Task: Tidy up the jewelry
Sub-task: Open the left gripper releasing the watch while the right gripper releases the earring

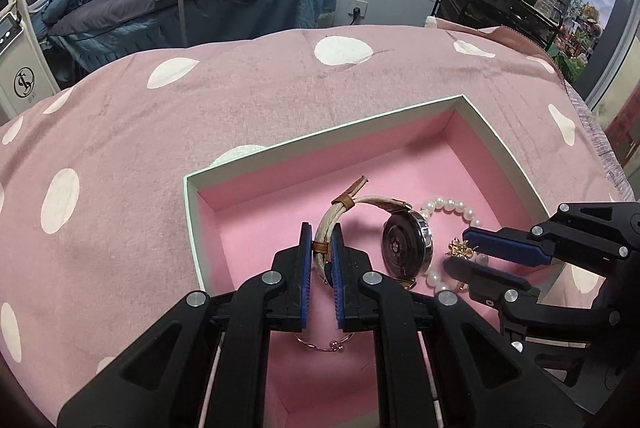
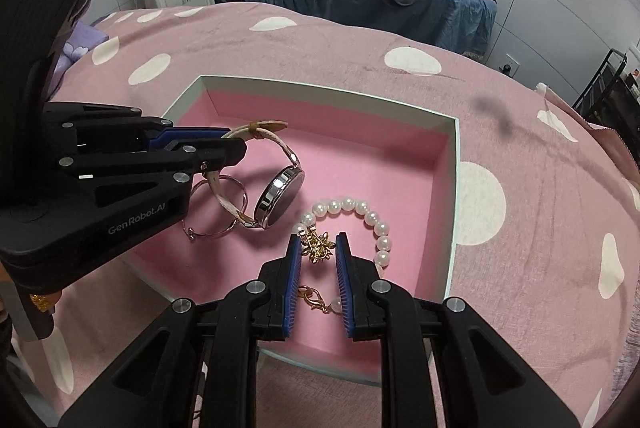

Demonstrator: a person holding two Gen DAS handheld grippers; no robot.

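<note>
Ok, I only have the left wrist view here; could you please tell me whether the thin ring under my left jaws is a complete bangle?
Observer: Yes. The right wrist view shows the silver bangle as a whole hoop with ball ends, lying on the floor of the box beneath the strap of the watch.
Operator: Thank you. What does the watch dial look like?
Observer: It is dark, set in a silver case, and faces the right gripper.
Operator: Is anything lying further back between that gripper's fingers?
Observer: Yes, a gold clasp with a pale bead, behind the gold brooch.
</note>
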